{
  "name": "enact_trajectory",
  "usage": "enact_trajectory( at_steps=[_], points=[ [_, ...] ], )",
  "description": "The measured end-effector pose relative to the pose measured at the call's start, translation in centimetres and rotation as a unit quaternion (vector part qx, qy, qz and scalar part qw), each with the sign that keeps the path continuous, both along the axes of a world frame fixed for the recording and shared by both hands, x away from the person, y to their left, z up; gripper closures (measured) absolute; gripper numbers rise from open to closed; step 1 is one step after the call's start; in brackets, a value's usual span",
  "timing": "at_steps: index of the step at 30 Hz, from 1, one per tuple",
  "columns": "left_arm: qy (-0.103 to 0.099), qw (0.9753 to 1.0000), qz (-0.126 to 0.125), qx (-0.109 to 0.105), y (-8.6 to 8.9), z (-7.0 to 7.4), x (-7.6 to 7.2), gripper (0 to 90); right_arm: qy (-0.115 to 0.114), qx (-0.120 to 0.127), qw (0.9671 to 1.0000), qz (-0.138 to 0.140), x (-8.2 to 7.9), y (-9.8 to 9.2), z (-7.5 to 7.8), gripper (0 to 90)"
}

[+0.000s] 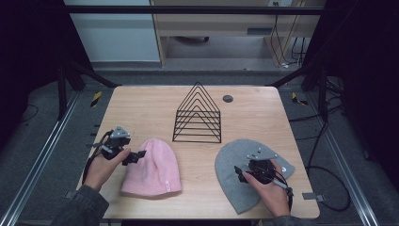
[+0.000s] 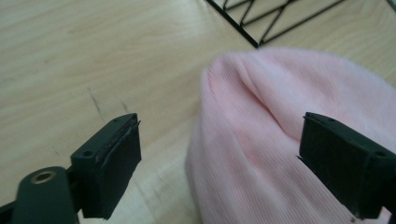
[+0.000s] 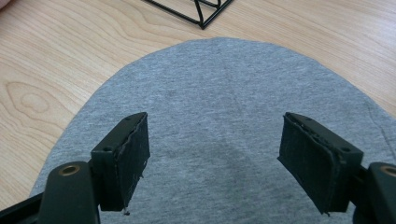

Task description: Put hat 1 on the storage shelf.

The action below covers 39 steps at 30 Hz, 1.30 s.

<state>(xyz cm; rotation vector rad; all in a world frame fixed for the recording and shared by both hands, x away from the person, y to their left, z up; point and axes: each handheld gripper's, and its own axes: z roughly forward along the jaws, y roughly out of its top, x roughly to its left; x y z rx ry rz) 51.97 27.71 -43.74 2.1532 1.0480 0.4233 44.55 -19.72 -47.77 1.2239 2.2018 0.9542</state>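
A pink hat (image 1: 153, 168) lies flat on the near left part of the worktop (image 1: 141, 103). It is soft and knitted, with fine ribs, and its round top points away from the person. A tiny white tag sits near its bottom edge. A grey hat (image 1: 235, 162) lies flat on the near right part of the worktop. It is smooth and thin. Its round end points toward the middle of the worktop.

The left hand-held gripper (image 1: 136, 157) is at the left side of the pink hat, near its top. Its jaws are wide apart and hold nothing. In the left gripper view (image 2: 219, 161), one jaw is over the bare wood and the other is over the pink hat, so the edge of the hat lies between them. I cannot tell if a jaw touches the hat.

The right hand-held gripper (image 1: 240, 172) is over the grey hat. Its jaws are wide apart too, with nothing pinched. In the right gripper view (image 3: 215, 158), both jaws are over the grey cloth, and the cloth lies flat between them.

A person's left hand (image 1: 101, 169) holds the left one, and the right hand (image 1: 273, 190) holds the right one.

Behind the two hats, in the middle of the worktop, stands a black wire rack (image 1: 197, 115) shaped like a pointy tent. It is apart from both hats. A small dark round spot (image 1: 227, 98) sits in the wood just past the rack, to the right.
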Motion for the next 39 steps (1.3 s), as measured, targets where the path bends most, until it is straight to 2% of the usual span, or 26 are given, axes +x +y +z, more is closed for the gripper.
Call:
enact_trajectory(
  at_steps=[5, 8, 9, 11, 14, 16, 18, 19, 20, 22, 23, 26, 27, 30, 33, 36, 39],
  points=[
    [0.019, 0.9995, 0.0, 0.025, -0.3, -0.1, 1.7, 17.2, 0.005, -0.008, 0.9999, -0.005, 0.0, 0.0, -0.1, 22.3],
    [0.032, 0.9994, 0.001, 0.014, -0.6, -0.6, 2.4, 22.7, 0.004, -0.007, 0.9999, -0.009, -0.1, -0.2, -0.1, 21.8],
    [0.037, 0.9991, 0.0, 0.019, -0.8, -0.8, 2.6, 23.4, 0.005, -0.006, 0.9999, -0.009, 0.0, -0.2, -0.1, 21.7],
    [0.034, 0.9989, 0.004, 0.032, -1.1, -1.2, 3.0, 27.0, 0.009, -0.007, 0.9999, -0.008, 0.0, -0.1, -0.2, 21.2],
    [0.049, 0.9983, -0.005, 0.032, -1.6, -1.8, 3.5, 30.1, 0.009, -0.011, 0.9999, -0.004, 0.1, 0.0, -0.3, 21.1],
    [0.057, 0.9973, -0.017, 0.042, -2.1, -2.2, 3.6, 30.4, 0.012, -0.01, 0.9999, -0.003, 0.1, 0.0, -0.4, 21.1],
    [0.058, 0.996, -0.02, 0.065, -2.5, -2.7, 3.7, 30.3, 0.015, -0.011, 0.9998, -0.003, 0.1, 0.1, -0.5, 21.0],
    [0.058, 0.996, -0.02, 0.065, -2.5, -2.7, 3.7, 30.3, 0.017, -0.011, 0.9998, -0.003, 0.1, 0.1, -0.5, 21.0],
    [0.067, 0.9956, -0.02, 0.062, -2.7, -3.0, 3.8, 32.1, 0.015, -0.011, 0.9998, -0.001, 0.2, 0.1, -0.5, 20.9],
    [0.067, 0.9957, -0.023, 0.06, -3.0, -3.2, 3.7, 39.0, 0.016, -0.012, 0.9998, 0.0, 0.2, 0.1, -0.6, 20.9],
    [0.071, 0.9951, -0.032, 0.061, -3.2, -3.2, 3.6, 44.3, 0.016, -0.012, 0.9998, 0.0, 0.2, 0.2, -0.5, 20.9],
    [0.075, 0.9943, -0.036, 0.067, -3.5, -3.2, 3.5, 54.4, 0.015, -0.011, 0.9998, 0.001, 0.1, 0.2, -0.5, 20.9],
    [0.082, 0.9932, -0.034, 0.074, -3.7, -3.2, 3.4, 58.5, 0.015, -0.012, 0.9998, 0.0, 0.1, 0.2, -0.5, 20.9],
    [0.087, 0.992, -0.036, 0.085, -4.0, -3.4, 3.1, 70.4, 0.013, -0.013, 0.9998, 0.0, 0.1, 0.1, -0.5, 20.9],
    [0.086, 0.9926, -0.027, 0.082, -4.1, -3.2, 2.8, 77.3, 0.016, -0.012, 0.9998, -0.001, 0.1, 0.2, -0.5, 20.8],
    [0.073, 0.9935, -0.026, 0.083, -4.2, -2.7, 2.3, 80.3, 0.015, -0.013, 0.9998, -0.002, 0.1, 0.2, -0.5, 20.9],
    [0.055, 0.9952, -0.029, 0.075, -3.9, -1.6, 1.4, 81.1, 0.014, -0.011, 0.9998, -0.002, 0.1, 0.2, -0.4, 20.8]
  ],
)
